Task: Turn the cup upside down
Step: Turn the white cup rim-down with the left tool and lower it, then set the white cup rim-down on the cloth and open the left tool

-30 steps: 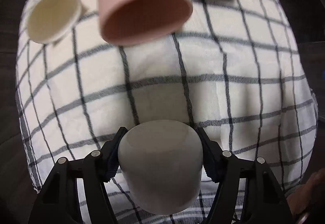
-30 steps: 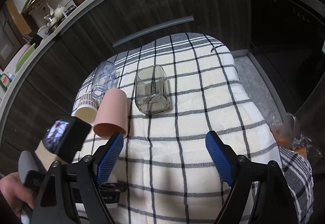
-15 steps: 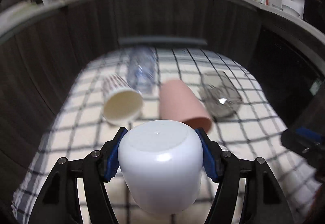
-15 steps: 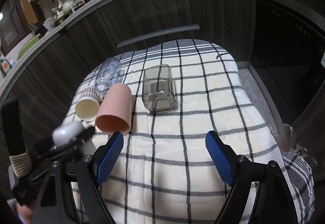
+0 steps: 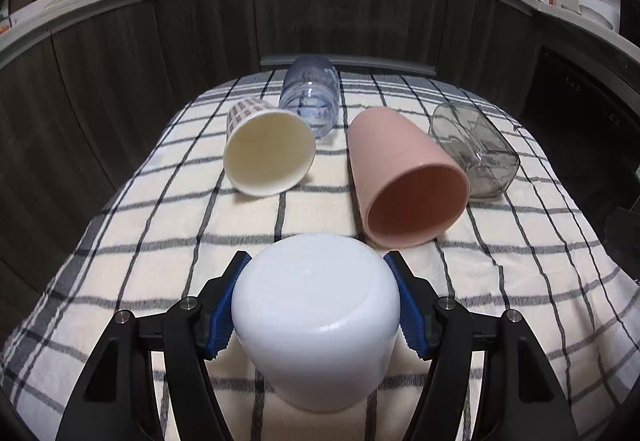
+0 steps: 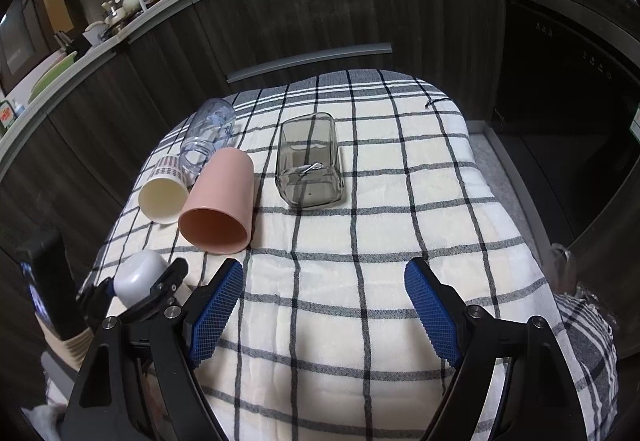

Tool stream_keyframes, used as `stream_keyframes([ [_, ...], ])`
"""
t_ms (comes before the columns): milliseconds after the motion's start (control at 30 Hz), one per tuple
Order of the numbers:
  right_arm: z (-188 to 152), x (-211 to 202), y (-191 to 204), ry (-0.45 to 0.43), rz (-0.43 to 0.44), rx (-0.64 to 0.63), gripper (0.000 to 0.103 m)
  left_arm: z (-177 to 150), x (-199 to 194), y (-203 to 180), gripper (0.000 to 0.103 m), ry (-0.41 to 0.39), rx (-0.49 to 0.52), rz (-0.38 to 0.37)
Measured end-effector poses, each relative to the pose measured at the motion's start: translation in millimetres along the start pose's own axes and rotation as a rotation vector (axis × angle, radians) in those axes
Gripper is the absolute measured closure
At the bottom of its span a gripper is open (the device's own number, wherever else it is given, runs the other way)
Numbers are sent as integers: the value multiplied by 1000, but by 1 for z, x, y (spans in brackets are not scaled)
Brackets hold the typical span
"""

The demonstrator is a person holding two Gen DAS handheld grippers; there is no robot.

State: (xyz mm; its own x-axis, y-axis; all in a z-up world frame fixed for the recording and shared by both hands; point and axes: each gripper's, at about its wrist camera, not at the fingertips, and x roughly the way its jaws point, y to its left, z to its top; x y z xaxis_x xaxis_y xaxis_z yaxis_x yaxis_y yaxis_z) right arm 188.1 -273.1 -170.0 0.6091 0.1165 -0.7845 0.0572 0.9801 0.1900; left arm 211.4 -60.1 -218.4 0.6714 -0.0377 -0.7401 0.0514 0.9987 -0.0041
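My left gripper (image 5: 316, 305) is shut on a white cup (image 5: 316, 317), its closed base up and toward the camera, held at the near left of the checked cloth (image 5: 160, 225). The right wrist view shows the same white cup (image 6: 138, 277) between the left gripper's fingers (image 6: 168, 281). My right gripper (image 6: 322, 309) is open and empty above the cloth's near middle. A pink cup (image 5: 404, 177) (image 6: 220, 201) lies on its side, mouth toward me.
A paper cup (image 5: 266, 153) (image 6: 164, 191), a clear blue bottle (image 5: 310, 99) (image 6: 206, 137) and a grey clear container (image 5: 474, 149) (image 6: 310, 161) lie on their sides further back. Dark cabinets (image 6: 320, 9) stand behind the table. The cloth's edges drop off left and right.
My left gripper has tilted up with the white cup, from looking down on the cloth to looking level across the table, and the cup's base now faces up. The right gripper stays open, slightly shifted.
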Motion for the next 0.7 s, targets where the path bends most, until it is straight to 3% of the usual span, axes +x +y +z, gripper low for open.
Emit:
stream_keyframes([
  [167,0,0,-1,1,1,0,20,-3,-3,-2,36,10,9,-6],
  [300,0,0,-1,0,2,2,20,0,-10,-5,24,-8,26,5],
  [700,-1,-16,3,-60,5,-10,20,10,-57,1,21,-20,34,5],
])
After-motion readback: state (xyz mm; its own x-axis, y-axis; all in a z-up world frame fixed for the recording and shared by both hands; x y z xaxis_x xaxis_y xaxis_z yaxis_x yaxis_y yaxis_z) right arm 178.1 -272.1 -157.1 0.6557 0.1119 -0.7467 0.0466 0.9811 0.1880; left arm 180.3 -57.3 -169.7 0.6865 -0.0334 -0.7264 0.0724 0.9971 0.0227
